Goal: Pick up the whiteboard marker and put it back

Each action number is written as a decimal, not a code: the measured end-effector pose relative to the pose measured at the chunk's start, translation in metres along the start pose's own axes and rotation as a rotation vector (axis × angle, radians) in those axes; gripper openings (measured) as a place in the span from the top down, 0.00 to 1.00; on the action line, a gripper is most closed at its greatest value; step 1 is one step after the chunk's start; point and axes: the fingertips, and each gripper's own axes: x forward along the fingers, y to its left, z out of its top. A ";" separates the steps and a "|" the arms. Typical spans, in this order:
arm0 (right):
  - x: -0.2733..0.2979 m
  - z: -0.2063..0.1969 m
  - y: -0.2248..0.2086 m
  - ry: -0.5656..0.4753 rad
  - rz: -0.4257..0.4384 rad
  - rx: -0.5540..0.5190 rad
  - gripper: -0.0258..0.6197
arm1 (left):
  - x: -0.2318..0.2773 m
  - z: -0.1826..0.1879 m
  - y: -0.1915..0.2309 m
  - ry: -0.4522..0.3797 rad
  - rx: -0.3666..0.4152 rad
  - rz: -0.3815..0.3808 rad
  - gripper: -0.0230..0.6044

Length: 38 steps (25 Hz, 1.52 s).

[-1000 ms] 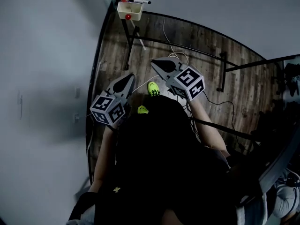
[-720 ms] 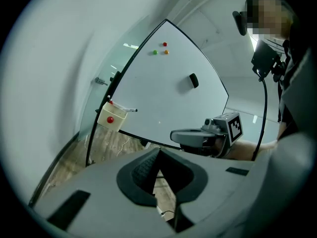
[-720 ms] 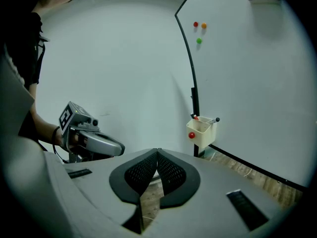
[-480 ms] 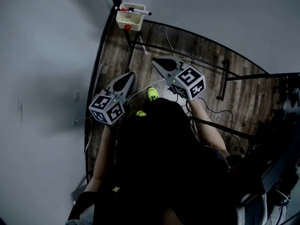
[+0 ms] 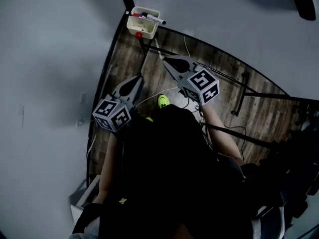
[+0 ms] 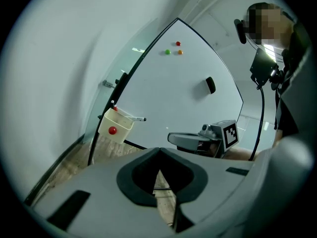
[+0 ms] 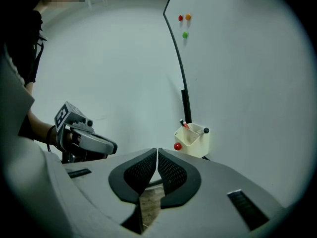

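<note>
A cream marker holder hangs at the whiteboard's lower corner, with a whiteboard marker lying across its top and other markers inside. In the left gripper view the holder and the marker lie ahead to the left. In the right gripper view the holder is just beyond the jaws. My left gripper and right gripper both point toward the holder, well short of it. Both are shut and hold nothing.
The whiteboard carries three small round magnets and a black eraser. A red magnet sits on the holder's front. Black stand legs and cables lie on the wooden floor. A white wall is on the left.
Both grippers have moved forward toward the holder, which now sits closer to them in the head view. Their jaws look the same as before.
</note>
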 end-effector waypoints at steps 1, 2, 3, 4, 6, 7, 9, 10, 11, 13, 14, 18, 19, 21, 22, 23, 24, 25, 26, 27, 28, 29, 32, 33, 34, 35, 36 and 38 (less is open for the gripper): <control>0.002 0.000 -0.005 -0.001 0.004 -0.004 0.94 | 0.004 0.003 0.001 -0.008 0.002 0.005 0.91; 0.004 0.000 -0.009 0.000 0.009 -0.007 0.93 | 0.007 0.006 0.003 -0.014 0.004 0.012 0.91; 0.006 0.000 -0.013 0.002 0.014 -0.009 0.92 | 0.010 0.009 0.004 -0.021 0.005 0.020 0.91; 0.007 0.000 -0.018 0.004 0.017 -0.010 0.92 | 0.013 0.012 0.006 -0.027 0.004 0.027 0.91; 0.009 0.000 -0.026 0.005 0.015 -0.010 0.91 | 0.018 0.016 0.006 -0.039 -0.002 0.035 0.91; 0.009 0.001 -0.030 0.003 0.014 -0.011 0.91 | 0.020 0.018 0.006 -0.043 -0.004 0.037 0.91; 0.010 0.004 -0.036 -0.002 0.014 -0.015 0.90 | 0.023 0.020 0.007 -0.045 -0.004 0.039 0.91; 0.011 0.005 -0.038 -0.005 0.014 -0.015 0.89 | 0.025 0.021 0.007 -0.045 -0.003 0.041 0.91; 0.012 0.006 -0.041 -0.008 0.014 -0.014 0.89 | 0.025 0.021 0.008 -0.044 -0.004 0.043 0.91; 0.013 0.007 -0.046 -0.014 0.008 -0.010 0.88 | 0.026 0.022 0.011 -0.043 -0.007 0.045 0.91; 0.014 0.008 -0.049 -0.014 0.003 -0.010 0.87 | 0.027 0.023 0.012 -0.044 -0.011 0.045 0.91; 0.018 0.007 -0.056 -0.006 -0.011 -0.005 0.84 | 0.027 0.025 0.018 -0.046 -0.020 0.042 0.91; 0.019 0.007 -0.057 -0.005 -0.015 -0.004 0.83 | 0.027 0.024 0.020 -0.044 -0.020 0.039 0.91; 0.022 0.008 -0.062 -0.004 -0.025 -0.004 0.81 | 0.030 0.026 0.023 -0.041 -0.014 0.033 0.91; 0.024 0.009 -0.064 -0.006 -0.032 -0.006 0.81 | 0.032 0.028 0.025 -0.039 -0.007 0.029 0.91; 0.026 0.010 -0.066 -0.007 -0.038 -0.008 0.80 | 0.034 0.029 0.026 -0.037 -0.001 0.025 0.91; 0.028 0.011 -0.068 -0.008 -0.045 -0.009 0.80 | 0.035 0.031 0.028 -0.034 0.003 0.019 0.91; 0.030 0.012 -0.069 -0.008 -0.052 -0.009 0.79 | 0.036 0.032 0.029 -0.031 0.006 0.013 0.91; 0.033 0.014 -0.071 -0.008 -0.060 -0.009 0.78 | 0.037 0.034 0.031 -0.029 0.008 0.007 0.91; 0.036 0.015 -0.073 -0.008 -0.067 -0.009 0.78 | 0.038 0.037 0.034 -0.027 0.009 0.001 0.91; 0.039 0.016 -0.075 -0.007 -0.075 -0.009 0.77 | 0.038 0.039 0.036 -0.026 0.010 -0.004 0.91; 0.042 0.017 -0.077 -0.005 -0.082 -0.009 0.76 | 0.039 0.042 0.039 -0.025 0.010 -0.008 0.91; 0.052 0.018 -0.083 -0.003 -0.104 -0.007 0.74 | 0.040 0.045 0.049 -0.023 0.004 -0.018 0.91; 0.054 0.019 -0.085 -0.005 -0.112 -0.006 0.74 | 0.041 0.046 0.052 -0.022 0.000 -0.021 0.91; 0.056 0.019 -0.088 -0.005 -0.120 -0.003 0.73 | 0.042 0.047 0.054 -0.020 -0.002 -0.025 0.91; 0.058 0.019 -0.090 -0.004 -0.129 0.002 0.72 | 0.043 0.048 0.056 -0.016 -0.004 -0.030 0.91; 0.060 0.019 -0.093 -0.002 -0.139 0.007 0.71 | 0.044 0.049 0.058 -0.011 -0.003 -0.035 0.91; 0.065 0.021 -0.098 0.006 -0.158 0.018 0.66 | 0.046 0.052 0.063 0.003 0.001 -0.046 0.91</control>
